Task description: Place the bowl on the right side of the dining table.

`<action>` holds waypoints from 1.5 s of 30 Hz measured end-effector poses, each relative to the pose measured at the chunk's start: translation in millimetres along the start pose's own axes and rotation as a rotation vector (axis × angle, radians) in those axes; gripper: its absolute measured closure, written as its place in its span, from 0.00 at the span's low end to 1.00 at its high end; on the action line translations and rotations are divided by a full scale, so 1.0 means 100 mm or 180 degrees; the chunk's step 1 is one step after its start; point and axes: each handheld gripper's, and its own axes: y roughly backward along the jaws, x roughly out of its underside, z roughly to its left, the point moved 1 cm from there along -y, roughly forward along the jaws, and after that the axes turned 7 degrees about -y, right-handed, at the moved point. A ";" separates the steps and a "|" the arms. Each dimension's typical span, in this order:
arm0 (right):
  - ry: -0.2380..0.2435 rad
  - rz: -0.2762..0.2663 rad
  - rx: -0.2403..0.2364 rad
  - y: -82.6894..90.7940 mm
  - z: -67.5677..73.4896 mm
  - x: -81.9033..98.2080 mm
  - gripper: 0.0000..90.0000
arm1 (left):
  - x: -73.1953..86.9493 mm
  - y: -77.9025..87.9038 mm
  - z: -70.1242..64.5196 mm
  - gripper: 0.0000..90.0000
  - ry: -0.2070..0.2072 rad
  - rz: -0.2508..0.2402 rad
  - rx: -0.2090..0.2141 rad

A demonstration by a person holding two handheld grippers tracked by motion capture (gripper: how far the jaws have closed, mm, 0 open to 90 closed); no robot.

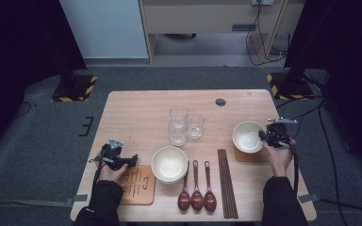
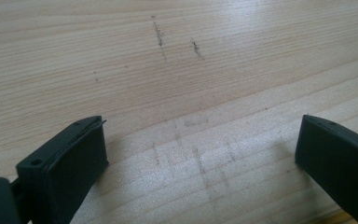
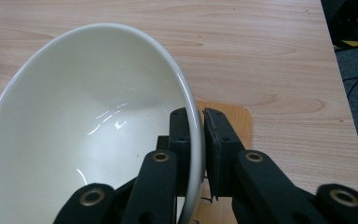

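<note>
Right gripper view: right gripper (image 3: 196, 135) pinches the bowl (image 3: 88, 135) rim above the coaster (image 3: 230, 116). Judged step: placement; next, lower, then release. Left gripper (image 2: 200, 154) jaws spread, idle.

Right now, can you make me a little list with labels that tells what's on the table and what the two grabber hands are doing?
table: light wooden table
right gripper: shut on the rim of a cream ceramic bowl, over a wooden coaster
left gripper: open, nothing between its jaws
middle: stacked cream bowls, three clear glasses
near edge: three brown spoons, dark chopsticks, patterned wooden coaster
</note>
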 end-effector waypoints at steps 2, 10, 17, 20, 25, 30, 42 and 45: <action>0.0001 0.0007 0.0003 -0.02 0.00 0.00 0.92 | 0.00 0.00 0.00 0.01 0.0000 0.0000 0.0000; 0.0007 0.0035 0.0026 -0.05 -0.01 0.01 0.92 | 0.00 0.00 0.00 0.01 -0.0001 0.0001 0.0001; -0.0098 0.0062 -0.0023 -0.07 -0.05 0.01 0.92 | 0.00 0.00 0.00 0.01 0.0000 0.0000 0.0000; -0.0113 0.0066 -0.0020 -0.08 -0.08 0.02 0.92 | 0.00 0.00 0.00 0.01 -0.0001 0.0000 0.0000; -0.0109 0.0095 0.0032 -0.10 -0.09 0.03 0.92 | 0.00 0.00 0.00 0.01 -0.0001 0.0001 0.0000; -0.0151 0.0130 0.0082 -0.11 -0.13 0.04 0.91 | 0.00 0.00 0.00 0.01 0.0000 0.0000 0.0000; -0.0188 0.0159 0.0136 -0.13 -0.20 0.07 0.90 | 0.00 0.00 0.00 0.01 -0.0001 0.0001 0.0000; -0.0178 0.0142 0.0127 -0.13 -0.20 0.07 0.89 | 0.00 0.00 0.00 0.01 0.0001 0.0001 -0.0002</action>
